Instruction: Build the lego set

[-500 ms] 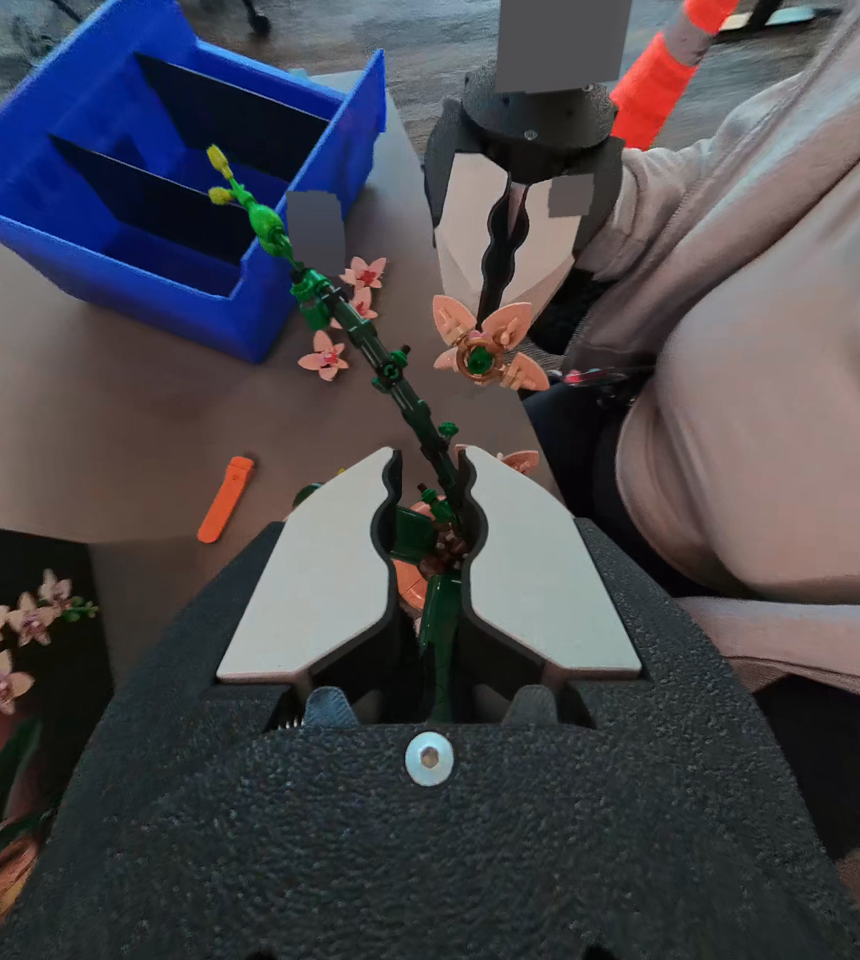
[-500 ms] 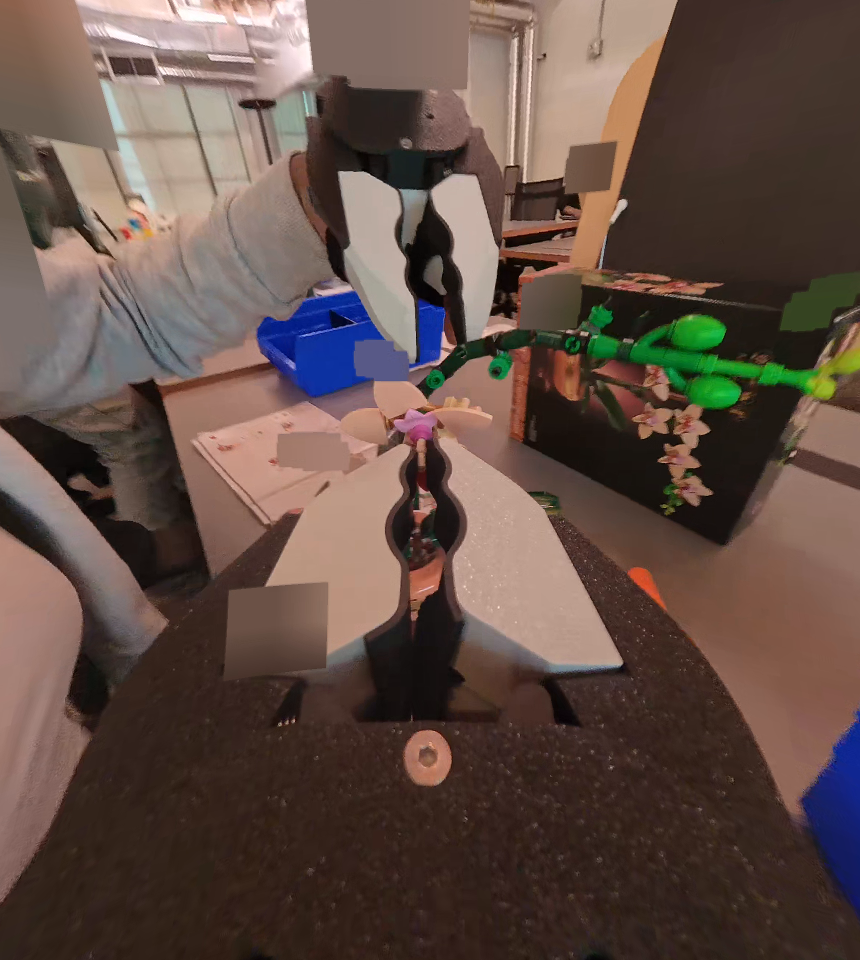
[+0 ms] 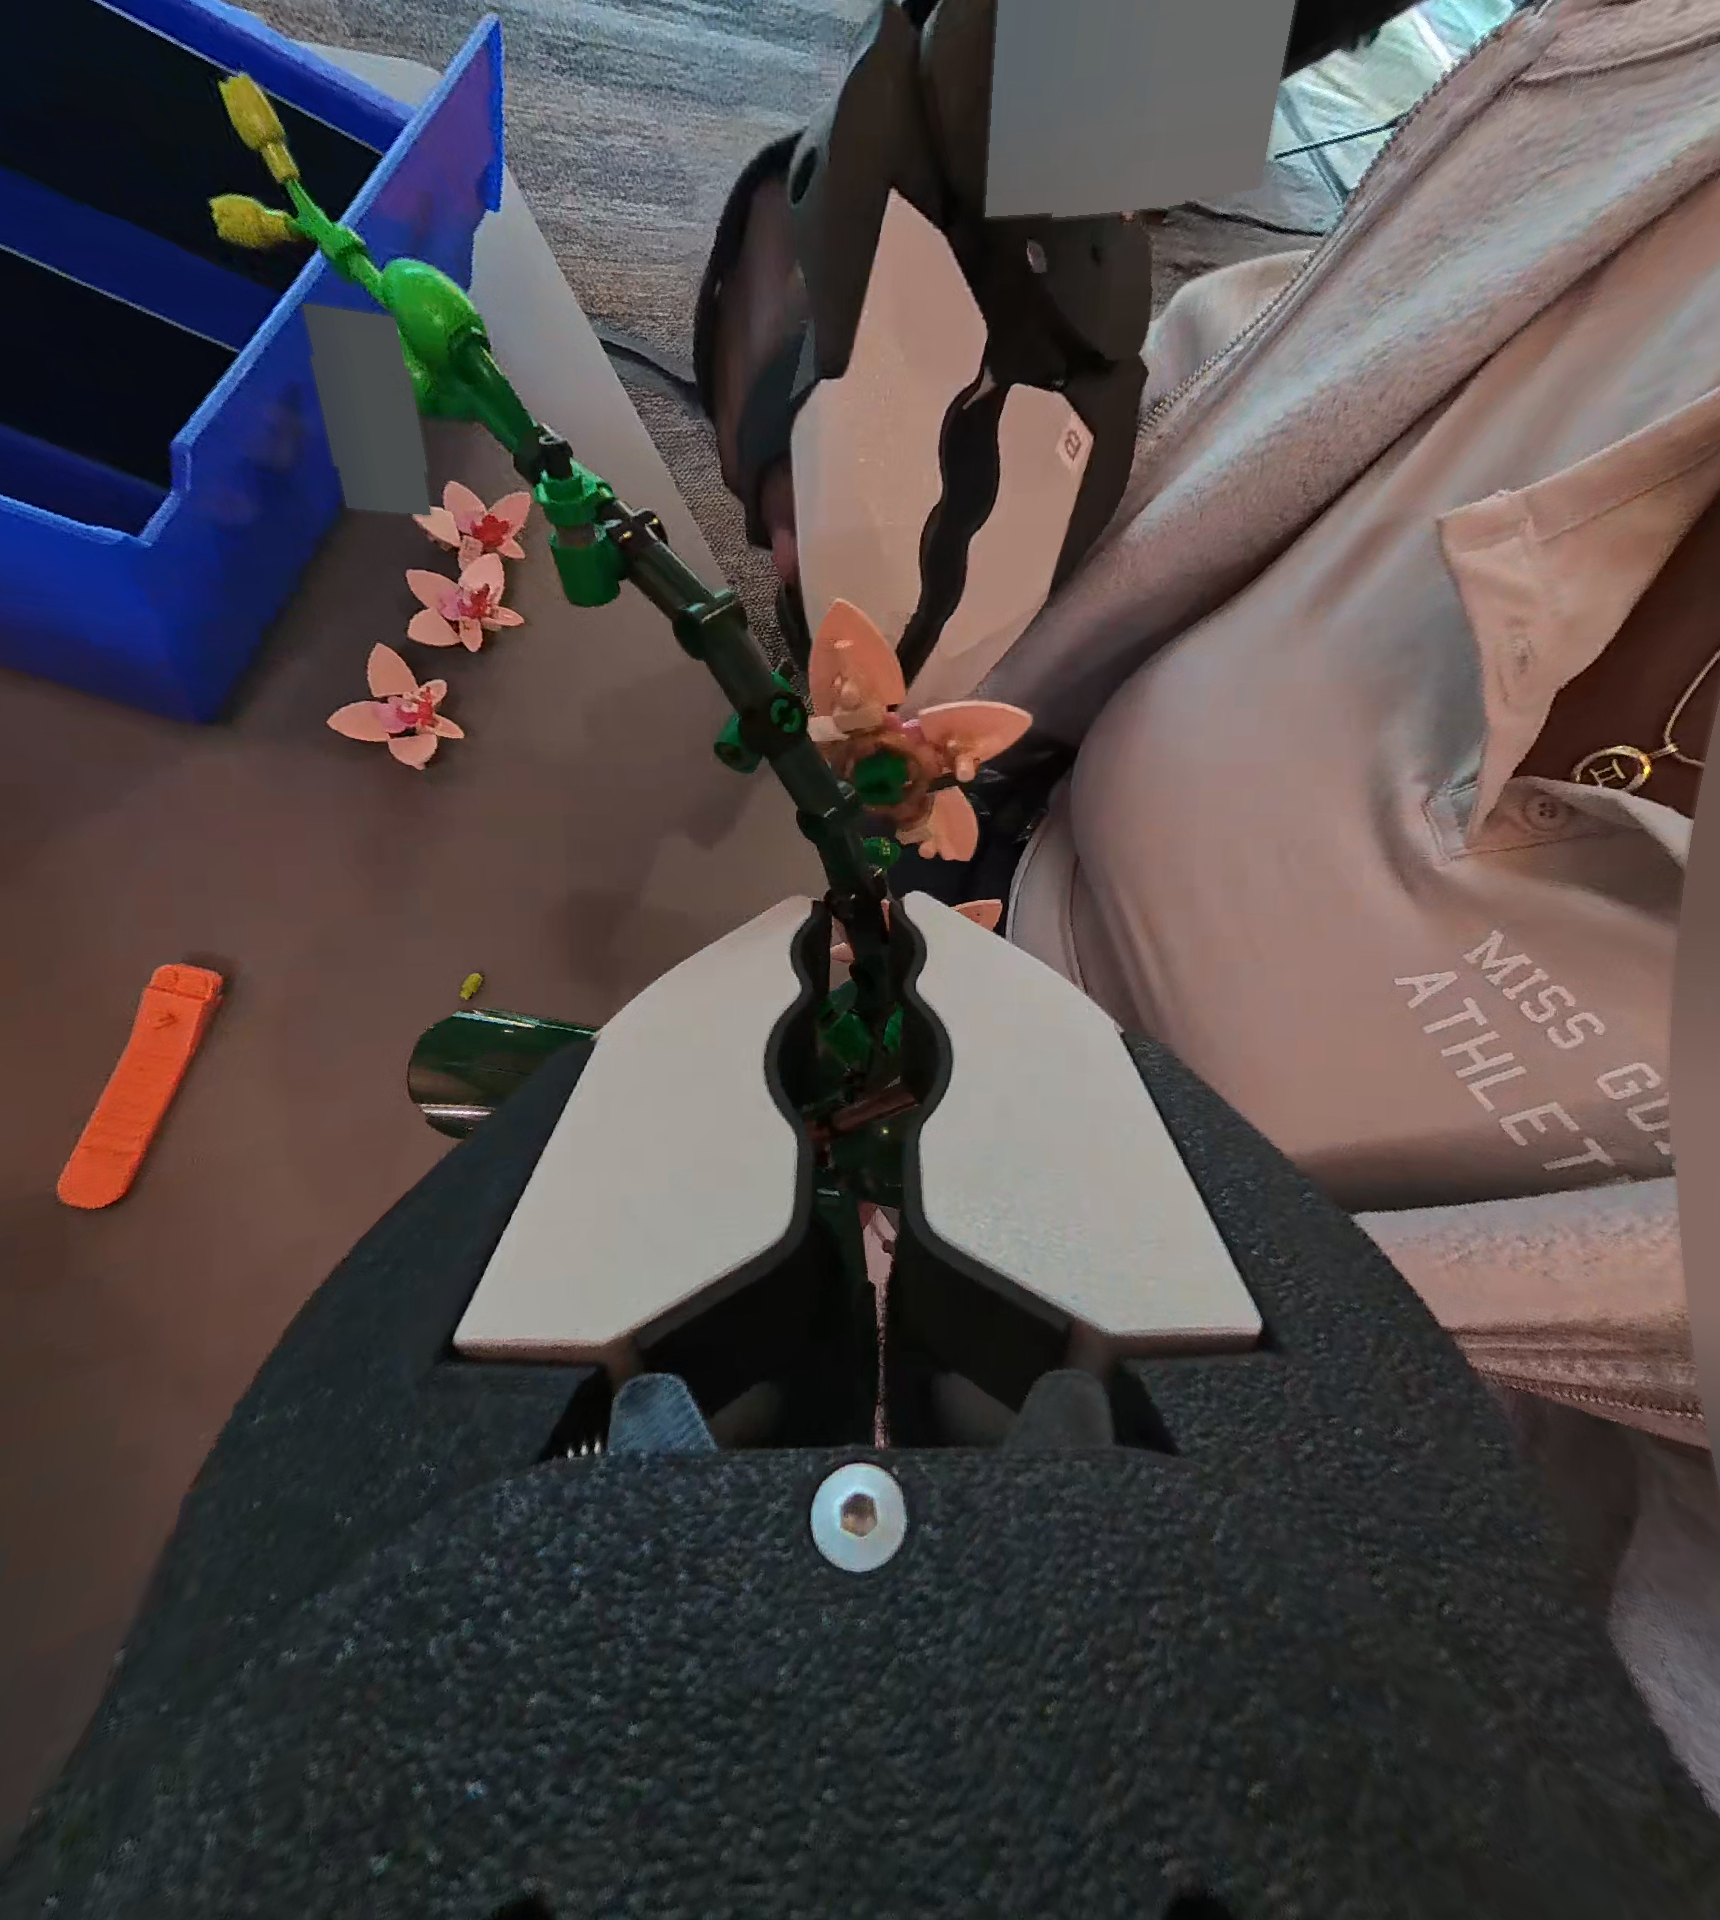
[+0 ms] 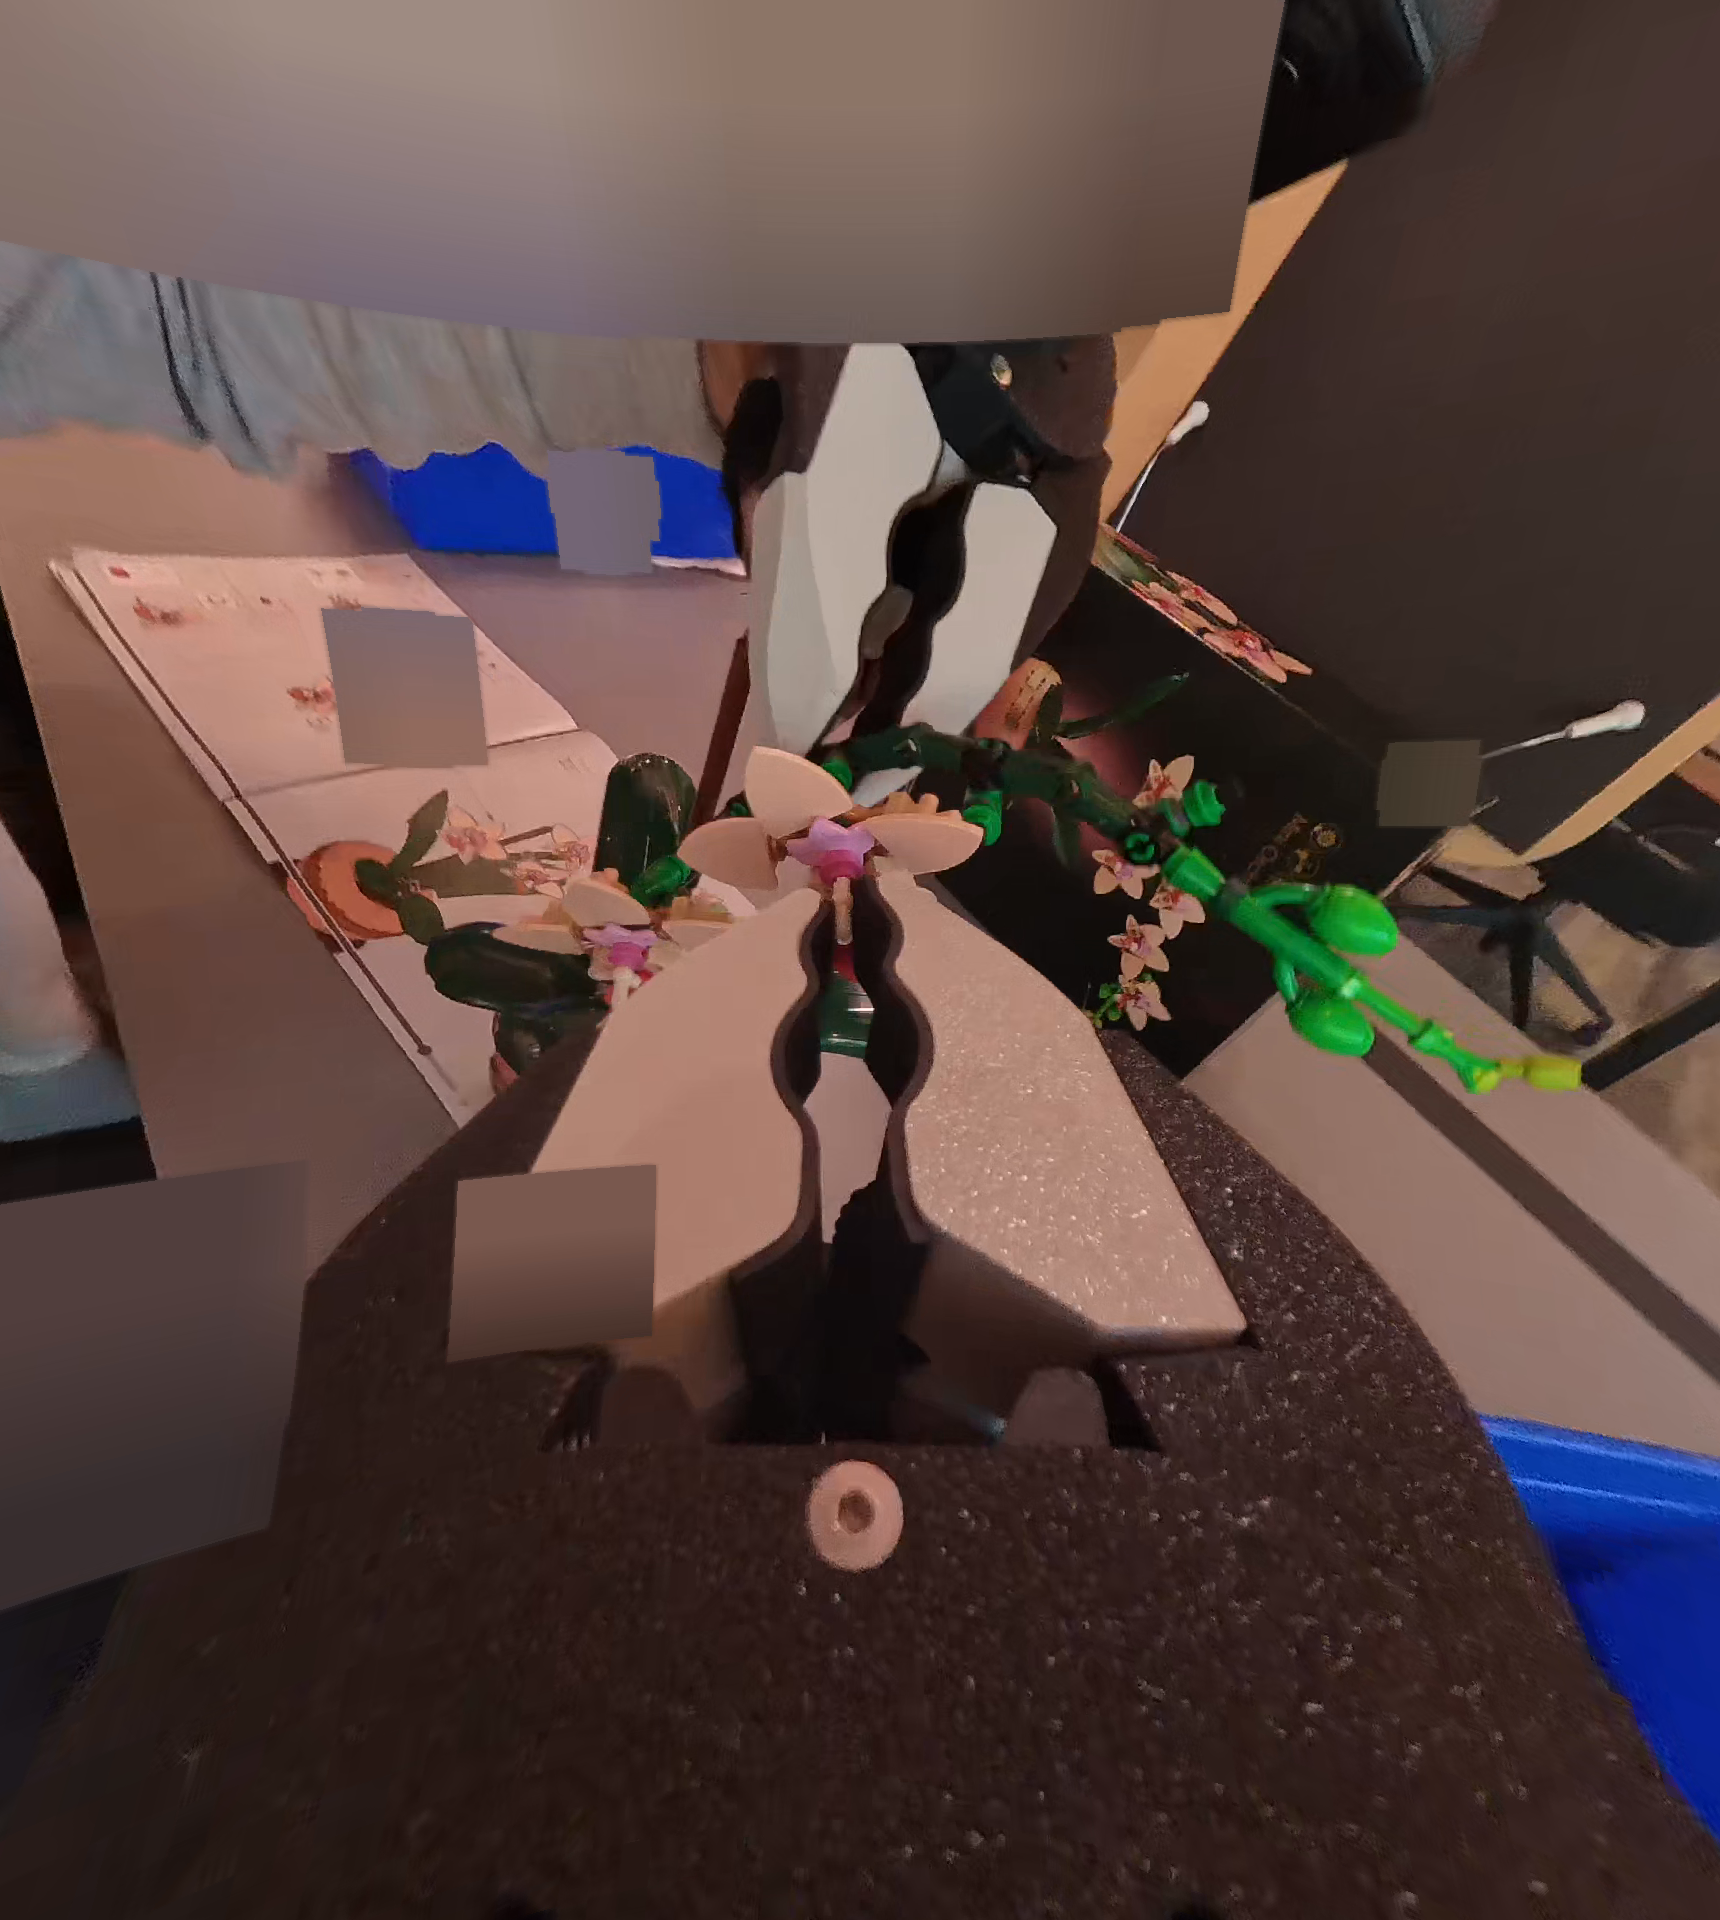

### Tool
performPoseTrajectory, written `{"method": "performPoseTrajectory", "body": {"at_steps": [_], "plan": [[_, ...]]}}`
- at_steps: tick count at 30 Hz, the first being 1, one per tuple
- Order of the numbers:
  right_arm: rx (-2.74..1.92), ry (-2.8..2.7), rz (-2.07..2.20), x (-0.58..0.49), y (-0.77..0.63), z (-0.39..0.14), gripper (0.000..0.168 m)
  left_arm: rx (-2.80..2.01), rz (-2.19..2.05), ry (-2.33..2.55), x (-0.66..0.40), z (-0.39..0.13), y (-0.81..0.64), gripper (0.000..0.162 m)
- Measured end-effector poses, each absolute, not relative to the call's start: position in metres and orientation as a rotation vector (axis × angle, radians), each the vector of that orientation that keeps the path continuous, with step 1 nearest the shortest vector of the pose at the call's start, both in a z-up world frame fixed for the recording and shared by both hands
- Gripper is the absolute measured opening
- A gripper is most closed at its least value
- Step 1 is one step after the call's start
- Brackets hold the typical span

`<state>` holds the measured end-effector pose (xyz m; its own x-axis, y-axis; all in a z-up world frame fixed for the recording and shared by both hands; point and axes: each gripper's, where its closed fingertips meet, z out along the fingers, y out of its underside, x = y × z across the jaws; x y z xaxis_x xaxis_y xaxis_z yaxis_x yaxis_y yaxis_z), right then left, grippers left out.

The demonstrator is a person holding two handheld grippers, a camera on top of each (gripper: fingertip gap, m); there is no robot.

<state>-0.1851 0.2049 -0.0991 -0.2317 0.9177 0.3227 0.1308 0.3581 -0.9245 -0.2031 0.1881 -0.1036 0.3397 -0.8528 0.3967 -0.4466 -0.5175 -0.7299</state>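
- Where table [image 3: 212,883] lies bare at left: orange separator tool [image 3: 141,1086], three loose pink blossoms [image 3: 402,709] beside blue bin [image 3: 212,499].
- Centre: left gripper [image 3: 858,920] clamped on green stem [image 3: 721,634].
- Right: right gripper [image 4: 843,899] pinching pale flower [image 4: 825,831] against stem.

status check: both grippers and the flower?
Left gripper shut on stem. Right gripper shut on flower, flower right at stem, seating unclear. Three loose flowers on table, nothing blocking.
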Motion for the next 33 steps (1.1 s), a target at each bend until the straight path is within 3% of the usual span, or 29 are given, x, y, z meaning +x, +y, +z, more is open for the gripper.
{"method": "performPoseTrajectory", "body": {"at_steps": [33], "plan": [[-0.691, -1.811, 0.682, -0.2, 0.201, -0.093, 0.003, -2.094, -1.043, 1.147, -0.204, -0.103, 0.185, 0.009]]}}
